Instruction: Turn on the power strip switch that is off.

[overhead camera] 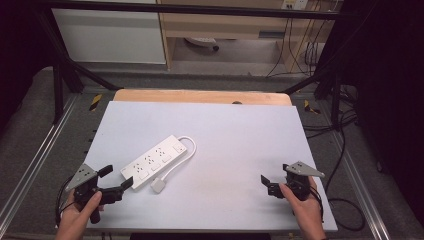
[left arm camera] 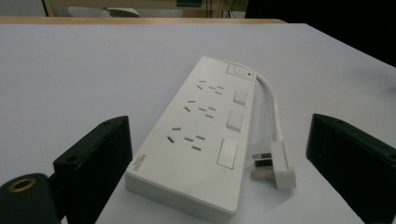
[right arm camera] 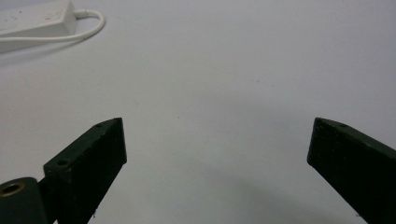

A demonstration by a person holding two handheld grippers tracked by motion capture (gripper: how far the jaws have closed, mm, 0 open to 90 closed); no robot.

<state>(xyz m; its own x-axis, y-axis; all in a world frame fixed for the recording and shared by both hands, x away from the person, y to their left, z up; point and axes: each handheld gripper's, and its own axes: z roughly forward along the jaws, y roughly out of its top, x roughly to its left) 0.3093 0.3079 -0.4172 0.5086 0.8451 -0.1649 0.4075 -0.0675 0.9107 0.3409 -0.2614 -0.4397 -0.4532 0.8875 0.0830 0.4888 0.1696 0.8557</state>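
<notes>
From the high view I see a white power strip point(overhead camera: 153, 162) lying flat on the pale grey table point(overhead camera: 240, 135), angled left of centre, its white cord point(overhead camera: 186, 149) looping from the far end and curling back to a white plug point(overhead camera: 159, 186) that rests on the table just beside the strip's near end. My left gripper point(overhead camera: 116, 178) sits at the table's near left corner, jaws spread wide apart and pointed at the strip's near end; the left gripper view shows the strip point(left arm camera: 201, 135) and the plug point(left arm camera: 275, 165) lying between those open jaws, neither one touched. My right gripper point(overhead camera: 265, 183) rests at the near right, well apart from the strip, jaws likewise apart over bare table, gripping nothing.
</notes>
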